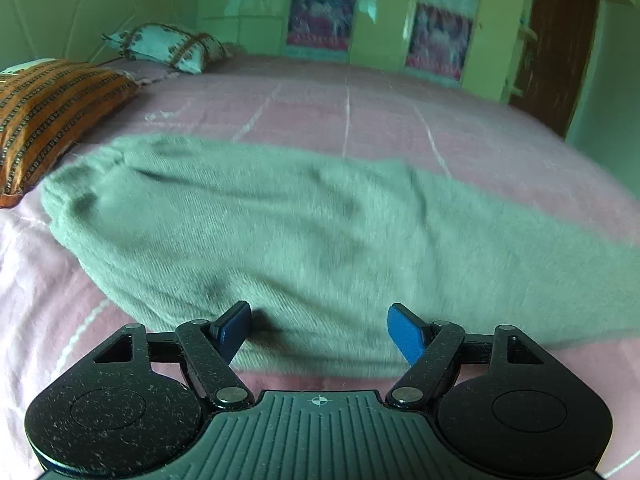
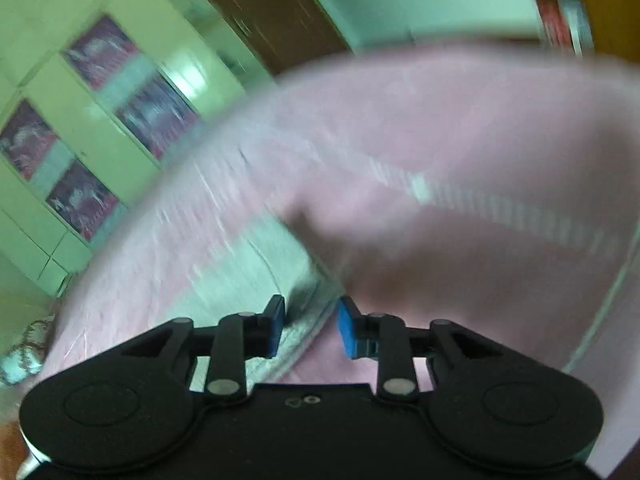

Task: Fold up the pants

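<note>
Grey-green pants lie across the pink bed sheet in the left wrist view, waistband end at the left. My left gripper is open, its blue pads spread over the near edge of the pants, holding nothing. In the blurred right wrist view a strip of the pants runs away between the fingers. My right gripper is open, pads apart on either side of the pants' end, with fabric between them.
An orange striped pillow lies at the left of the bed and a light patterned pillow behind it. A green wardrobe and a brown door stand beyond the bed. A pink fold of sheet rises at right.
</note>
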Demonstrator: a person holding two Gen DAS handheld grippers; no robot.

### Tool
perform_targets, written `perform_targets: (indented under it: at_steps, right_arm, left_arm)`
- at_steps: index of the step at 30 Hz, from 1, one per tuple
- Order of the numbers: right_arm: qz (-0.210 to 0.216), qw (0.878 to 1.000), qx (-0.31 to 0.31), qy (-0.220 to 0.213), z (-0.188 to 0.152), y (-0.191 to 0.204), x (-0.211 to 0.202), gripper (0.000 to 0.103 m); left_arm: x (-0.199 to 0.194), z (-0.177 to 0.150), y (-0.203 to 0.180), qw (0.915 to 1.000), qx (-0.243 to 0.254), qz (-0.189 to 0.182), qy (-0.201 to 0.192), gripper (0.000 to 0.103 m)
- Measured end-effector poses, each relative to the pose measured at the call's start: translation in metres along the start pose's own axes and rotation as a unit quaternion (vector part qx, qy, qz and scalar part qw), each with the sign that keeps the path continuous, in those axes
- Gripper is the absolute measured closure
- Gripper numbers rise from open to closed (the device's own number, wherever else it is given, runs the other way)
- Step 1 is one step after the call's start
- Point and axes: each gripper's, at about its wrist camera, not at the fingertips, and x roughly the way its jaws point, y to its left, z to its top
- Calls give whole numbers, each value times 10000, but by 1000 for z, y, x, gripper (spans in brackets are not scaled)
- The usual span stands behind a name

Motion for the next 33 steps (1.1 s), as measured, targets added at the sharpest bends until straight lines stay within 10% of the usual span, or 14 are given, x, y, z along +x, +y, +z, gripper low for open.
perform_targets:
  at_steps: [8, 13, 18, 26, 31, 33]
  right_arm:
    - [1394, 9677, -1940, 809, -49, 152, 14, 86]
    - [2008, 9326, -2633, 1437, -123, 273, 52, 86]
    - [1557, 8982, -3523, 2119, -173, 338, 100, 87]
    - [1708, 9173, -3089, 1845, -137, 346, 100, 82]
    - [2198, 9019, -3083, 2078, -155, 402, 121, 82]
    - [2433, 8876, -3213, 2230, -167, 423, 135, 83]
  left_arm:
    - [23, 56, 33, 9983, -320, 433, -241, 28]
    - [82, 77, 17, 9987, 466, 206, 61, 28]
    - [119, 76, 63, 9961, -49, 778, 408, 28]
    - [95, 109, 61, 9985, 48, 537, -19, 29]
    - [137, 133, 59, 9978, 210, 426, 457, 27]
    - [152, 123, 81, 9957, 78, 593, 709, 46]
